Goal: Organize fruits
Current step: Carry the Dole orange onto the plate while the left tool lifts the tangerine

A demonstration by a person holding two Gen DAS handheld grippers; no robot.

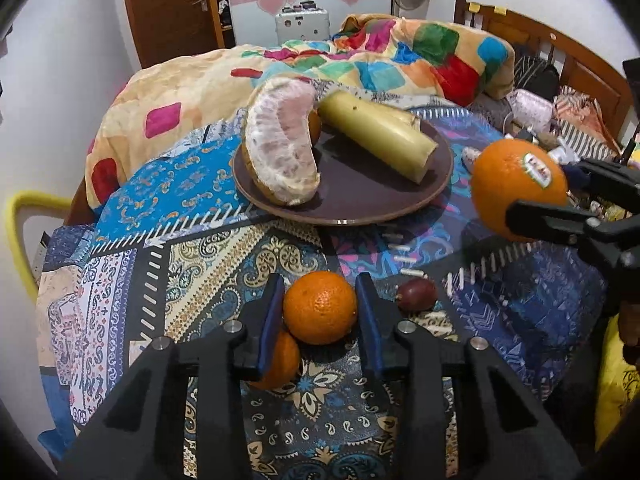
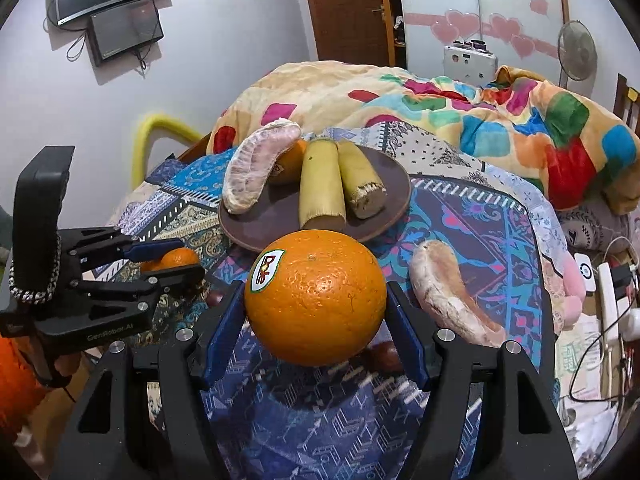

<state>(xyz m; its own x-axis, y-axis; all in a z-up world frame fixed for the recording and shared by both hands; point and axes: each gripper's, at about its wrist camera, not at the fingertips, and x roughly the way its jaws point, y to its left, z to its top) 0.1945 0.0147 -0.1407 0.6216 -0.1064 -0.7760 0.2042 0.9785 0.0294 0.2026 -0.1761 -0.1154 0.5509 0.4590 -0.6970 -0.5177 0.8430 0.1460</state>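
Note:
My left gripper (image 1: 319, 278) points down at the patterned cloth, its blue pads against both sides of a small orange (image 1: 320, 307) that rests there. A second small orange (image 1: 280, 360) lies partly under its left finger. A dark round fruit (image 1: 416, 294) sits just to the right. My right gripper (image 2: 315, 286) is shut on a large stickered orange (image 2: 316, 296), held above the cloth in front of the brown plate (image 2: 276, 216). On the plate lie a peeled pomelo segment (image 2: 256, 172), an orange (image 2: 290, 162) and two sugarcane pieces (image 2: 320, 184).
Another pomelo segment (image 2: 448, 292) lies on the cloth to the right of the held orange. A bunched colourful blanket (image 1: 400, 60) fills the space behind the plate. Cables and a power strip (image 2: 608, 304) sit at the far right, and a yellow chair frame (image 1: 20, 232) at the left.

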